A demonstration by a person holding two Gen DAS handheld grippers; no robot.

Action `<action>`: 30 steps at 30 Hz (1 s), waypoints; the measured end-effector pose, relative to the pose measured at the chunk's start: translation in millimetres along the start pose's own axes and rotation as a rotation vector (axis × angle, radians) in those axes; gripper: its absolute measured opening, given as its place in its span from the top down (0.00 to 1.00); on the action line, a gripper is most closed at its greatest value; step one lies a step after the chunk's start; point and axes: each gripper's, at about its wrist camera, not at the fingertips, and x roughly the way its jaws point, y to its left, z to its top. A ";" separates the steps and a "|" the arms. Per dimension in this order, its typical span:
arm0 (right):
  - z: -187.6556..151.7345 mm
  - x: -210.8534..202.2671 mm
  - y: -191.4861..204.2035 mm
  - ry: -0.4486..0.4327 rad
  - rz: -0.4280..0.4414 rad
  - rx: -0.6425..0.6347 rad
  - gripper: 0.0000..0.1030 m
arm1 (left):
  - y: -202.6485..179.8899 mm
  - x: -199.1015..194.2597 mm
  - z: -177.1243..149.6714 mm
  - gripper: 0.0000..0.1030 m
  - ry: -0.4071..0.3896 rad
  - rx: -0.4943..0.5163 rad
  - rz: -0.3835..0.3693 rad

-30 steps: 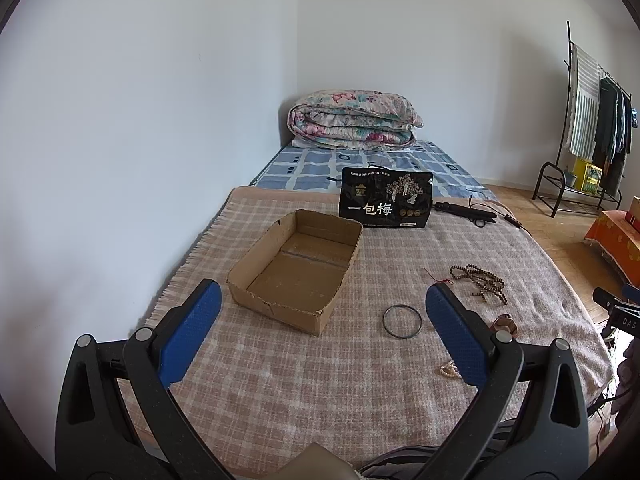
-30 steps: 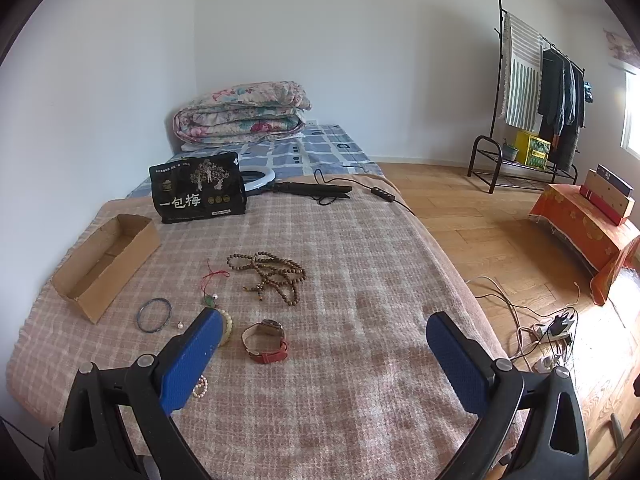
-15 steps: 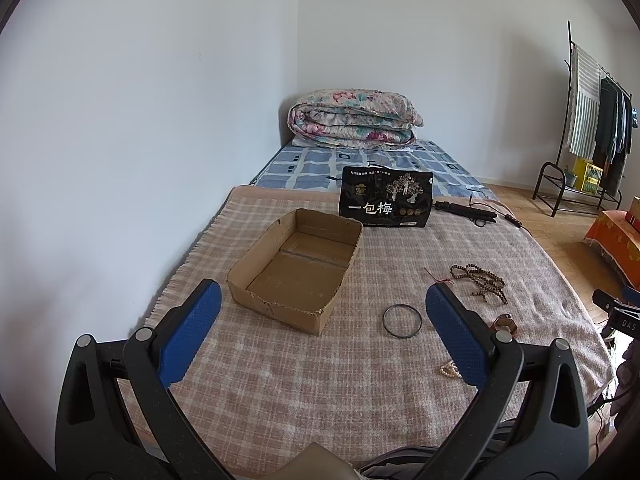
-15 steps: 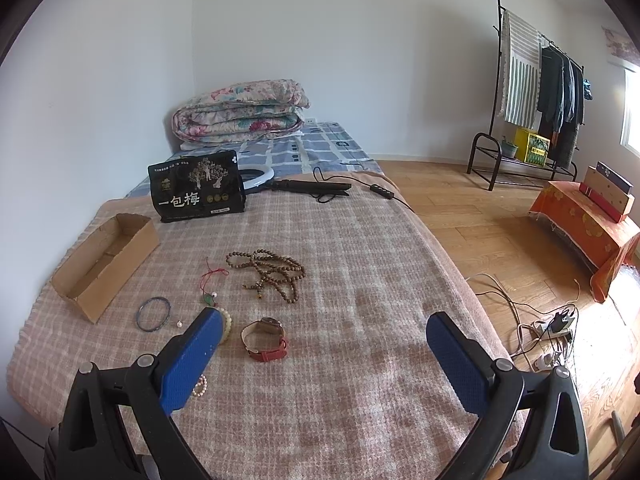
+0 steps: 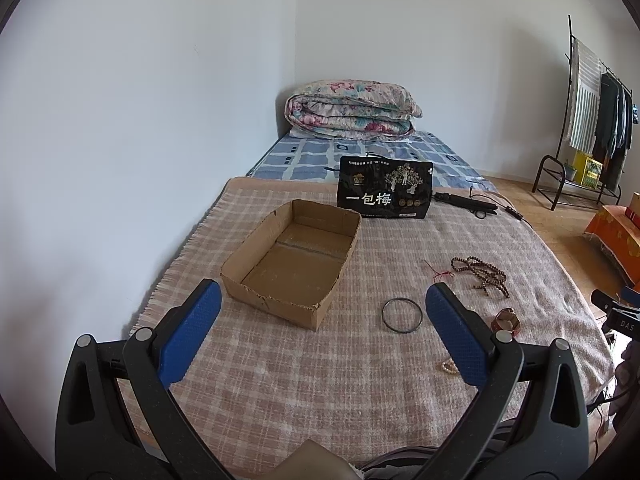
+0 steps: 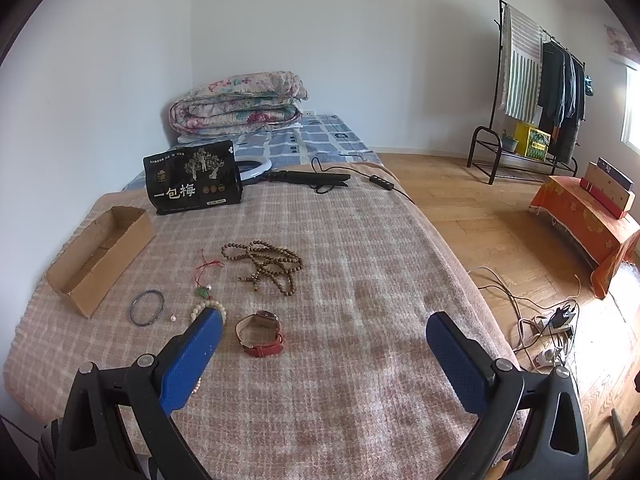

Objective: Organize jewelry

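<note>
An empty cardboard box (image 5: 294,258) (image 6: 96,256) sits on the pink checked blanket. Right of it lie a dark bangle (image 5: 401,315) (image 6: 147,307), a brown bead necklace (image 5: 480,275) (image 6: 266,262), a red cord with a green pendant (image 6: 206,278), a white bead bracelet (image 6: 208,306), a small pearl (image 6: 173,317) and a red-strapped watch (image 6: 260,333) (image 5: 507,319). My left gripper (image 5: 320,336) hovers open above the blanket just short of the box. My right gripper (image 6: 324,356) is open too, its left finger over the white bracelet, the watch just ahead.
A black snack bag (image 5: 385,193) stands behind the box, with a ring light (image 6: 256,168) and black cabled stand (image 6: 310,178) beside it. A folded quilt (image 5: 350,110) lies at the bed's far end. Clothes rack (image 6: 532,92), orange-covered stand (image 6: 588,224) and floor cables (image 6: 540,320) are right.
The right view has crept slightly forward and left over the jewelry. The left view is nearly unchanged. Both grippers stay open.
</note>
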 end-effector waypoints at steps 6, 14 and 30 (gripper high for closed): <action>-1.9 10.4 -3.3 0.018 -0.008 -0.003 0.00 | -0.6 16.7 -1.2 0.00 0.025 0.016 -0.014; -5.3 37.0 -9.7 0.057 -0.002 -0.021 0.00 | -5.9 51.2 -2.7 0.00 0.073 0.063 -0.071; -18.3 115.0 1.6 0.235 0.097 -0.023 0.07 | -60.0 131.9 -24.2 0.17 0.211 0.207 -0.224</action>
